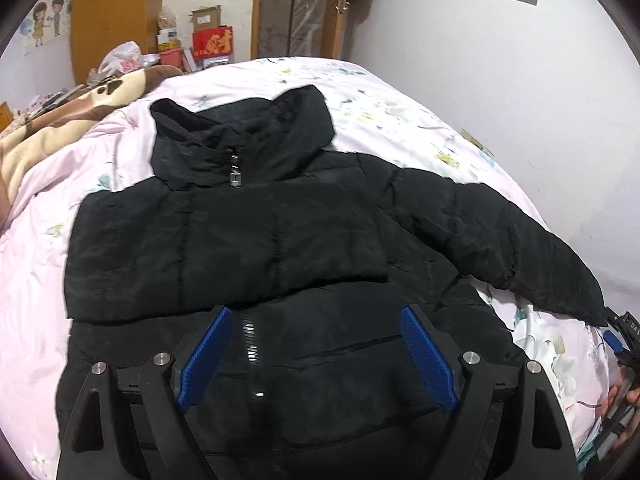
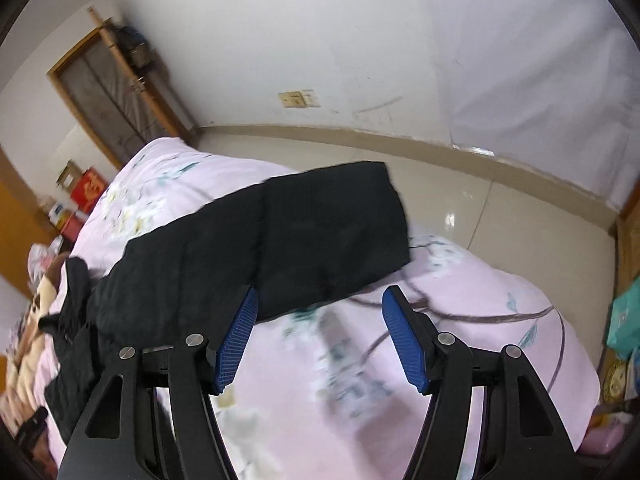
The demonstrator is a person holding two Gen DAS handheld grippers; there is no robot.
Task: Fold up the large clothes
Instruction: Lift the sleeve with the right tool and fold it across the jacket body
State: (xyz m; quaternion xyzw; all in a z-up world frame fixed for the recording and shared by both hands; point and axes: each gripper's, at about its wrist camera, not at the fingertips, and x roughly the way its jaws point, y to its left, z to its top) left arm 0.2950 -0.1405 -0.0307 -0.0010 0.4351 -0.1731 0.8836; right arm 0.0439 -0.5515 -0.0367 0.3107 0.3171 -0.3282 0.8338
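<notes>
blanket (image 1: 60, 120): brown-and-cream plush, bunched at bed's left edge
jacket (image 1: 248, 232): black quilted puffer, zipped, lay flat on pink floral bedspread (image 1: 400, 92); one sleeve folded across chest, other sleeve (image 2: 304, 236) stretched out right
left gripper (image 1: 316, 356): tilted down over hem, blue ribbed pads wide, nothing held
right gripper (image 2: 320, 340): angled down beside cuff, jaws apart, empty

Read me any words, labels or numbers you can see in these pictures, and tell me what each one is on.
"财": gold character on the red box behind the bed.
Label on the cardboard box: too small to read.
Black jacket: no readable text.
Red box in the right wrist view: blurred, unreadable.
</notes>
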